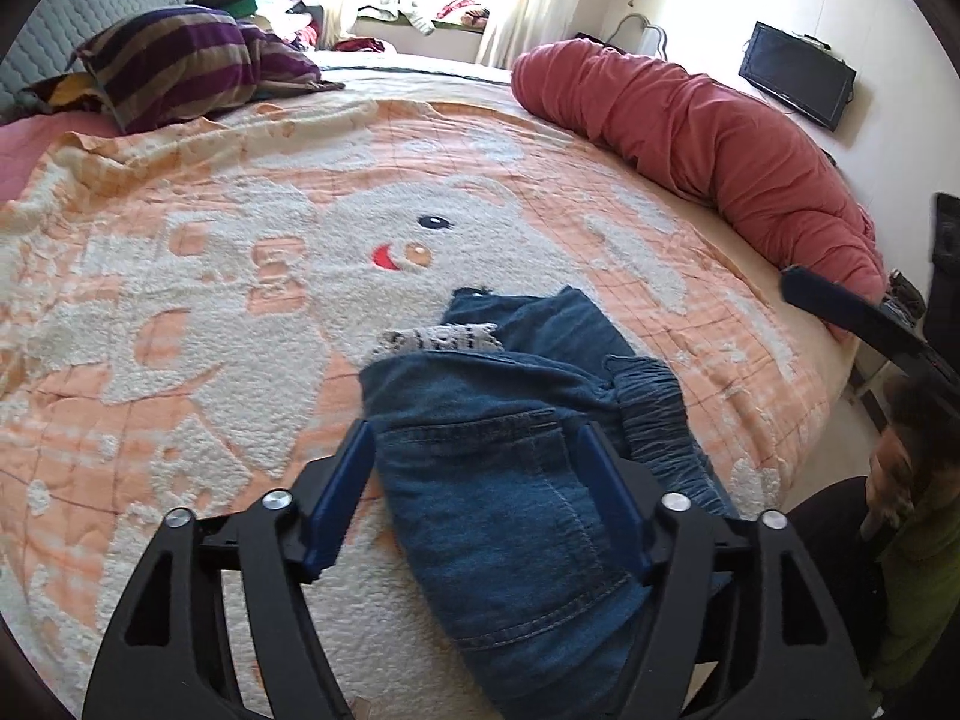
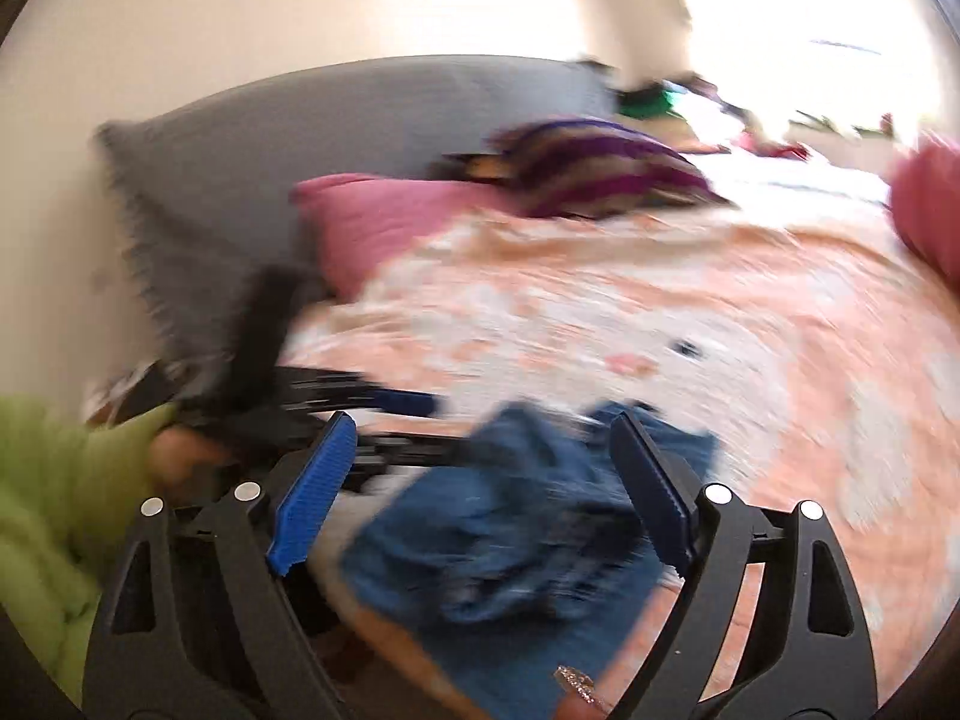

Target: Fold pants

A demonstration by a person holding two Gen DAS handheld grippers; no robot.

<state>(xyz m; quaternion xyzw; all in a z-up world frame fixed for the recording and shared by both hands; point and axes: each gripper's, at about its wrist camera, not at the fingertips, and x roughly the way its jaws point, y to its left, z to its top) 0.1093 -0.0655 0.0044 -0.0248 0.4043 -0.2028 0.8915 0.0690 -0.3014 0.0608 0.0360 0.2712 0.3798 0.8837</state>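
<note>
Left wrist view: left gripper (image 1: 474,450) jaws wide apart, nothing pinched. Its two blue fingers (image 1: 339,498) straddle the jeans (image 1: 510,480), bottom centre of frame; can't tell whether the pads touch the denim.

Jeans are a folded blue denim bundle lying on the orange-and-white bear blanket (image 1: 240,276), lower centre, running toward the bottom edge. Back pocket stitching faces up between the fingers. Elastic waistband (image 1: 654,414) bunched at the bundle's right side. A grey-white patterned patch (image 1: 438,339) shows at the far end of the bundle, just under the bear's face print.

Right gripper (image 1: 852,312) enters from the right edge of that frame, over the blanket's right border, apart from the jeans. Only one blue finger is visible there.

Right wrist view is heavily motion-blurred. Right gripper (image 2: 480,468) jaws wide, nothing held. Jeans (image 2: 510,540) sit lower centre between and beyond its fingers. Left gripper (image 2: 360,414) appears as a dark smear at centre left, with a green sleeve (image 2: 54,480) at lower left.

Background: striped purple pillow (image 1: 180,66) upper left, red rolled duvet (image 1: 708,138) upper right, TV monitor (image 1: 795,75) on the right wall.
</note>
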